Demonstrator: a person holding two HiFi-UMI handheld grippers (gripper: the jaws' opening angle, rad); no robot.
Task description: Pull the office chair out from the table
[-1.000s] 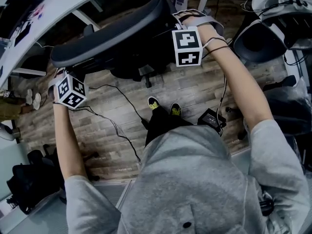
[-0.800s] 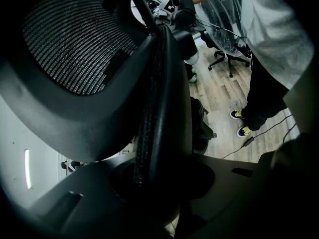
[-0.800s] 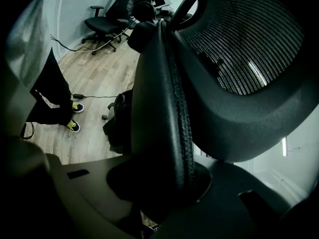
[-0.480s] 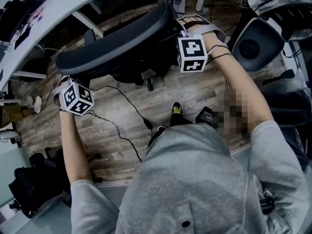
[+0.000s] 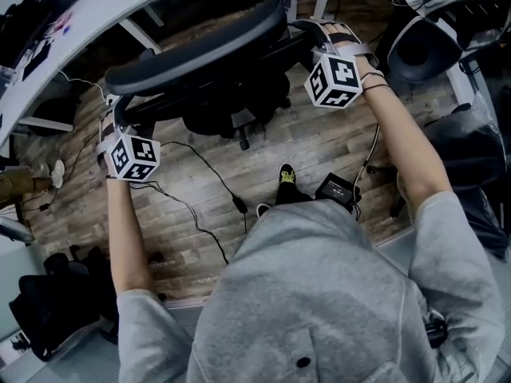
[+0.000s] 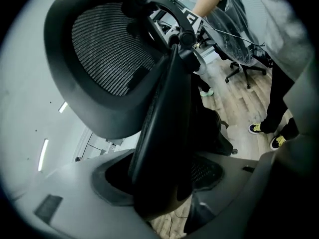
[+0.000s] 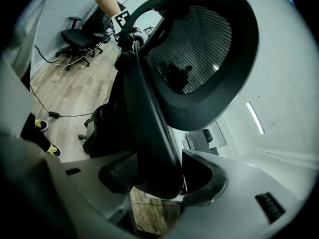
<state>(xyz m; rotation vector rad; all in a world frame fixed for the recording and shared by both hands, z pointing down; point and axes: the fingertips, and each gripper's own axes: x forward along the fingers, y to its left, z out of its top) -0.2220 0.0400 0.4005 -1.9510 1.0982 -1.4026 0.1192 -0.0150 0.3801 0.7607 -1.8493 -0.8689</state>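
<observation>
While between left gripper [image 6: 164, 183] and right gripper's [image 7: 159, 178] opening fingers [image 6: 65, 198], office chair [image 5: 200, 50].

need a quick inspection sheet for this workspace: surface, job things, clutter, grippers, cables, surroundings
surface: wood plank floor.
job's things: office chair stands close to the white table, backrest toward the person.
clutter: black bag on the floor; power brick near the person's feet.
grippers: left gripper and right gripper each straddle a side edge of the backrest; both sets of jaws are opening, pads off it.
cables: black cable winds across the floor.
surroundings: second office chair farther off.
</observation>
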